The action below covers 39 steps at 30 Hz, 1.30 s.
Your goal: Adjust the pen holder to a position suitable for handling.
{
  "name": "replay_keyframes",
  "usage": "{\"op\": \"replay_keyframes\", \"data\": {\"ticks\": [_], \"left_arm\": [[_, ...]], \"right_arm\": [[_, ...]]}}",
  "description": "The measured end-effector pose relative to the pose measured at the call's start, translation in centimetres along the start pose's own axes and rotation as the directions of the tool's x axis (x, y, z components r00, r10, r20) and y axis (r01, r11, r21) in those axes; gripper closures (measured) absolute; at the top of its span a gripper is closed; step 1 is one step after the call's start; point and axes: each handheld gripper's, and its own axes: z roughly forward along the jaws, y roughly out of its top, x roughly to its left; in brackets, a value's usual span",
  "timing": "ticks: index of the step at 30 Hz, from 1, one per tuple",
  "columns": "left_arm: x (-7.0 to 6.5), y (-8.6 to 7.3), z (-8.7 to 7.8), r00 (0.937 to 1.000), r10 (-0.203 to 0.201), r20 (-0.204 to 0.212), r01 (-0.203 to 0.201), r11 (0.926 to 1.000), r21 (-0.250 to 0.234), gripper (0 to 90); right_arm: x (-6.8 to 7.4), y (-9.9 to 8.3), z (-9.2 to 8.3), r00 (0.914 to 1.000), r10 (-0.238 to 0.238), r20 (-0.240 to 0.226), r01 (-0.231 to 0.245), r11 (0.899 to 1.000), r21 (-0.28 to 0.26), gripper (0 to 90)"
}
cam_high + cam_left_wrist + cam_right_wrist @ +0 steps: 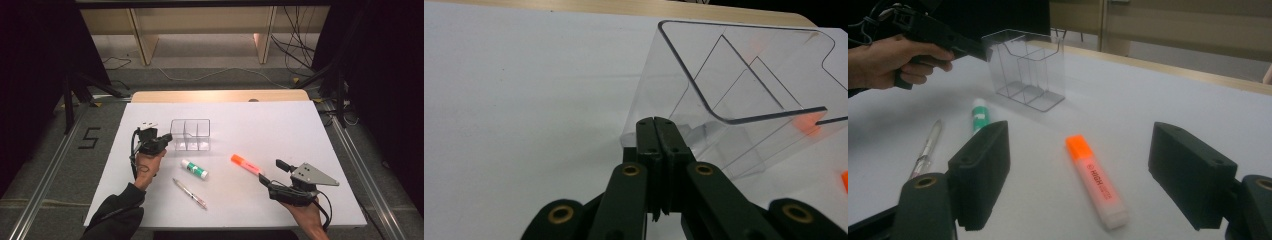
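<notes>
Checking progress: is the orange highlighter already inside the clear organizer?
No, the orange highlighter lies on the table, apart from the clear organizer.

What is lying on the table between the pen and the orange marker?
The glue stick lies between the pen and the orange marker in the high view, a bit farther back than both.

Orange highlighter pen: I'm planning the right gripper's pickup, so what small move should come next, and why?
Probably ease the right gripper forward and down until its open jaws straddle the orange highlighter pen. The pen lies flat on the white table ahead of the jaws, untouched, while the shut left gripper rests at the clear plastic organiser.
</notes>
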Motion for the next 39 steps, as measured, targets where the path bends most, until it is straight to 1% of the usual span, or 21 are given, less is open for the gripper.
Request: {"op": "replay_keyframes", "data": {"ticks": [2,4,6,9,10,12,15,19,25,28,30,31,33,34,36,39], "left_arm": [[-0.2,0.1,0.1,1.0,-0.002,0.005,0.002,1.0,0.003,89.2],[-0.6,0.2,0.3,0.9998,0.002,0.021,-0.002,0.9999,0.014,89.3],[-1.0,0.2,0.5,0.9996,-0.004,0.027,0.004,1.0,0.008,89.3],[-1.8,0.4,0.8,0.9992,0.004,0.04,-0.005,1.0,0.007,89.3],[-2.0,0.4,0.9,0.999,0.016,0.042,-0.016,0.9998,0.01,89.3],[-2.5,0.5,1.2,0.9987,0.016,0.048,-0.016,0.9998,0.01,89.3],[-3.0,0.7,1.7,0.9981,0.028,0.055,-0.028,0.9995,0.013,89.3],[-3.7,0.8,2.3,0.9975,0.029,0.064,-0.03,0.9994,0.015,89.3],[-4.6,1.0,3.0,0.9966,0.035,0.074,-0.037,0.9992,0.017,89.3],[-4.9,1.0,3.3,0.9964,0.027,0.08,-0.029,0.9995,0.014,89.3],[-5.1,1.1,3.5,0.9961,0.032,0.083,-0.033,0.9993,0.018,89.2],[-5.2,1.1,3.7,0.9961,0.024,0.085,-0.026,0.9996,0.013,89.2],[-5.3,1.2,3.9,0.9955,0.031,0.09,-0.033,0.9992,0.021,89.2],[-5.5,1.2,4.0,0.9955,0.016,0.094,-0.018,0.9997,0.014,89.2],[-5.6,1.2,4.2,0.9947,0.028,0.099,-0.03,0.9993,0.023,89.3],[-5.9,1.2,4.4,0.9948,0.023,0.1,-0.025,0.9995,0.02,89.2]], "right_arm": [[0.0,0.0,0.0,1.0,0.001,-0.001,-0.001,1.0,-0.001,25.6],[0.0,0.0,0.1,1.0,-0.001,-0.002,0.001,1.0,0.001,25.5],[0.0,0.0,0.1,1.0,-0.002,-0.001,0.002,1.0,0.003,25.5],[0.0,0.0,0.0,1.0,-0.002,-0.002,0.002,1.0,0.001,25.5],[0.0,0.0,0.0,1.0,-0.002,-0.002,0.002,1.0,0.002,25.5],[0.0,0.0,0.0,1.0,-0.002,0.0,0.002,1.0,0.004,25.5],[0.0,0.0,0.0,1.0,-0.001,-0.003,0.001,1.0,0.004,25.5],[0.0,0.0,0.0,1.0,-0.005,-0.005,0.005,1.0,0.002,25.5],[0.1,0.0,0.0,1.0,-0.006,-0.005,0.006,1.0,0.005,25.6],[0.1,0.0,0.0,1.0,-0.006,-0.006,0.006,1.0,0.004,25.5],[0.1,0.0,0.0,1.0,-0.006,-0.007,0.007,1.0,0.006,25.5],[0.1,0.0,0.0,1.0,-0.007,-0.007,0.007,1.0,0.005,25.5],[0.1,0.0,0.0,0.9999,-0.007,-0.007,0.007,1.0,0.005,25.6],[0.1,0.0,0.0,1.0,-0.007,-0.006,0.007,1.0,0.005,25.5],[0.0,0.0,0.0,0.9999,-0.007,-0.007,0.008,1.0,0.003,25.6],[0.0,0.0,-0.1,1.0,-0.006,-0.006,0.006,1.0,0.005,25.6]]}}
